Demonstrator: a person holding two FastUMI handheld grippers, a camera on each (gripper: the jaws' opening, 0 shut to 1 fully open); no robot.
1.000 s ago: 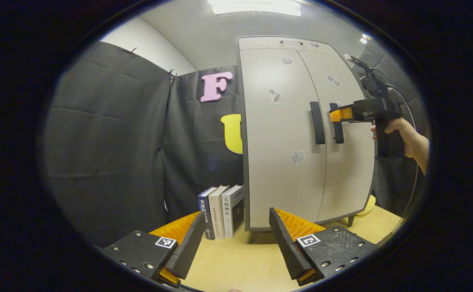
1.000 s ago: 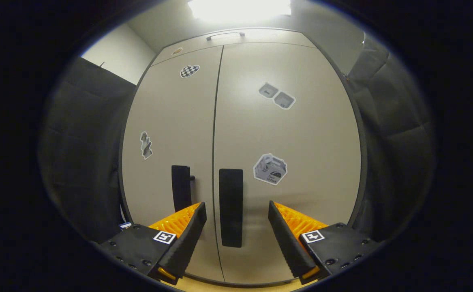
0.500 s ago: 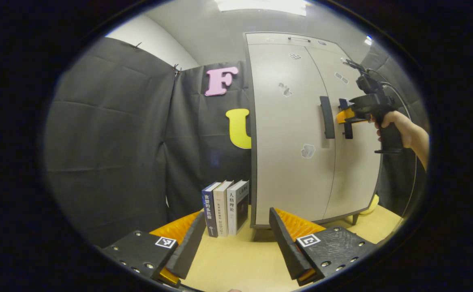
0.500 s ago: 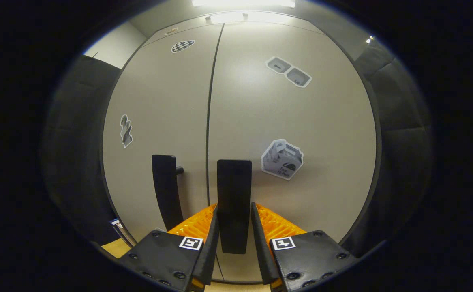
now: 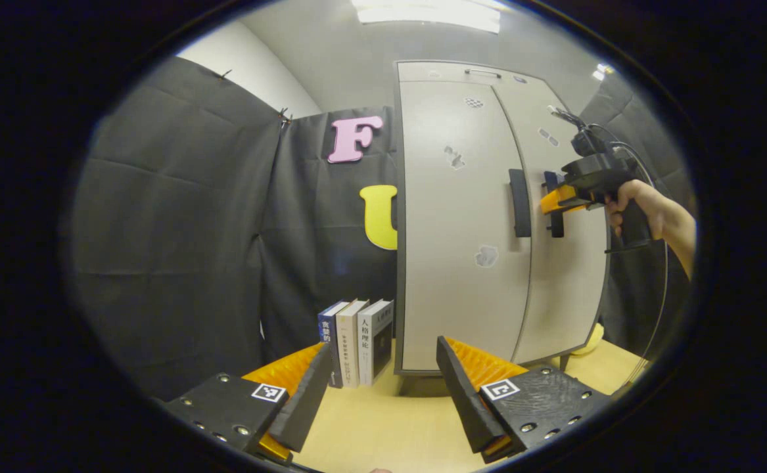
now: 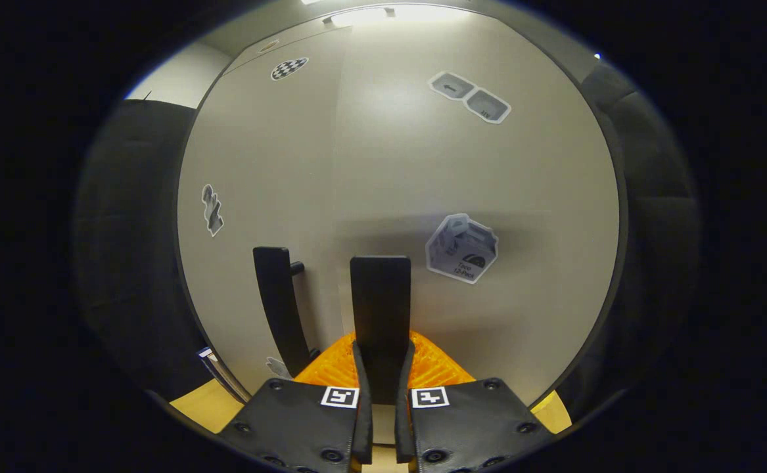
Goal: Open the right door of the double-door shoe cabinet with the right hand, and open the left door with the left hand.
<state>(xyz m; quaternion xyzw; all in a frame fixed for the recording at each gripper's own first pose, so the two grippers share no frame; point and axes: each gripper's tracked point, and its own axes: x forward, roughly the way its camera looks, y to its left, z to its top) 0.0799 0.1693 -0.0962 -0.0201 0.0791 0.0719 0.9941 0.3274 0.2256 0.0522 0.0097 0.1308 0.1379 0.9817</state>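
Shoe cabinet [image 5: 462,217] stands upright on the wooden counter [image 5: 383,427], against the black cloth wall, with three books [image 5: 357,341] upright just beside its left side. In my right gripper view, my right tongs [image 6: 380,368] are pinched tight on the right door's handle [image 6: 380,302], one finger pressing each side of its lower end. The right door [image 6: 488,171] looks pulled slightly forward of the left door [image 6: 265,164], with a step showing along the seam between them. The left door's handle [image 6: 278,302] sits just beside the one I hold, untouched. Stickers dot both doors, among them a box-shaped one [image 6: 462,248] near the held handle. In my left gripper view, my left tongs [image 5: 383,387] hang wide apart and hold nothing, low over the counter and well apart from the cabinet. Farther off I see my right hand [image 5: 639,207] gripping the right tongs [image 5: 551,200] at the right door's handle [image 5: 555,203], with the left door's handle [image 5: 520,202] close alongside.
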